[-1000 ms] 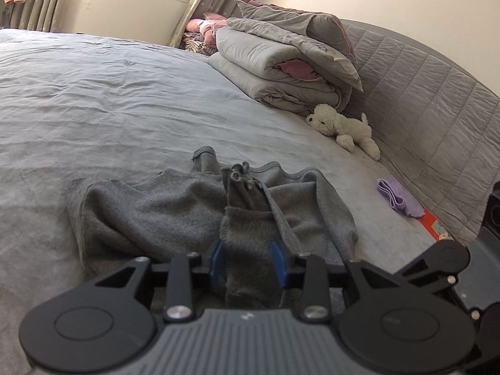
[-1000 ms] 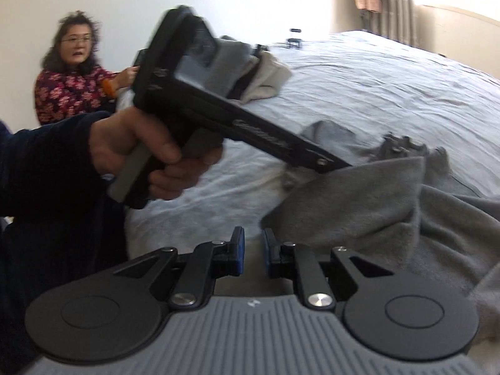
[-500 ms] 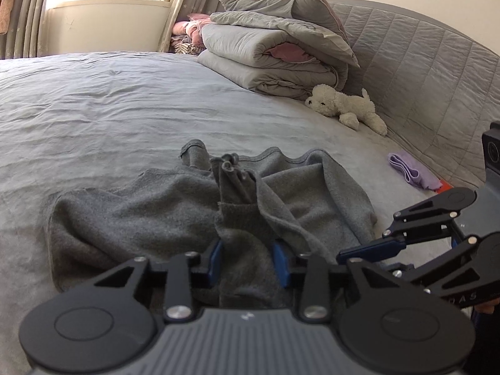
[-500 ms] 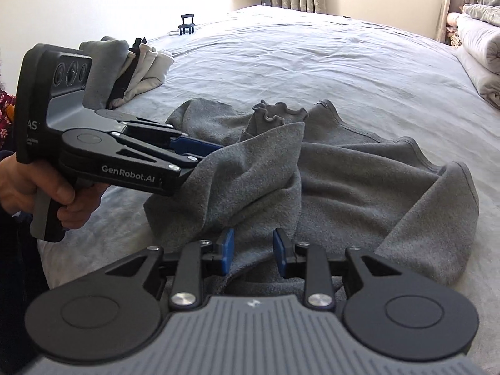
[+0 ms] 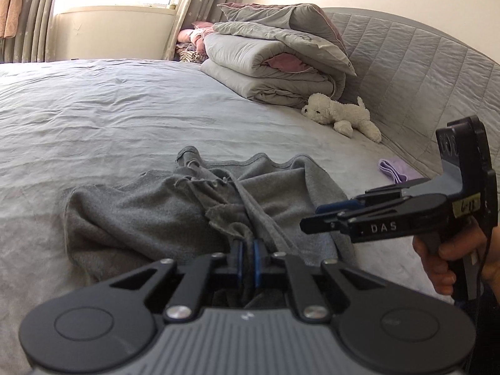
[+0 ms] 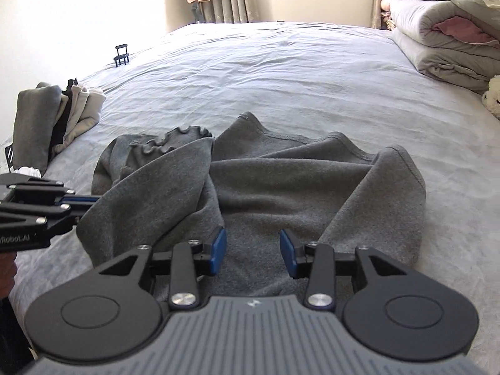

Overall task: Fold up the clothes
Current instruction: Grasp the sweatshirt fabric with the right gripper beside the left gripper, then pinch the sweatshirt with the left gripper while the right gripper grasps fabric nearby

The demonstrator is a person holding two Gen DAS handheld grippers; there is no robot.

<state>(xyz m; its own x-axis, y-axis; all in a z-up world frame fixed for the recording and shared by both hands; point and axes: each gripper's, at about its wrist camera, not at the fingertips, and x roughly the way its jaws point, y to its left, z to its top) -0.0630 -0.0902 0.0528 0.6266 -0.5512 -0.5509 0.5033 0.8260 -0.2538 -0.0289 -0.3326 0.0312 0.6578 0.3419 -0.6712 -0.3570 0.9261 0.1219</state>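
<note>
Readable in the left wrist view: "DAS" in pale capitals along the dark side bar of the right gripper [image 5: 325, 218], at the right of the scene. Just above, near the handle, a yellowish sticker [image 5: 466, 207] with handwriting, too unclear to make out. In the right wrist view, at the far left edge: "Robot.AI", cut off, on the left gripper [image 6: 79, 207].

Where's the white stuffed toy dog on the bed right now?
In the left wrist view, the white stuffed toy dog lies at upper right on the grey bedsheet, just below the folded grey duvets and against the quilted grey headboard.
</note>
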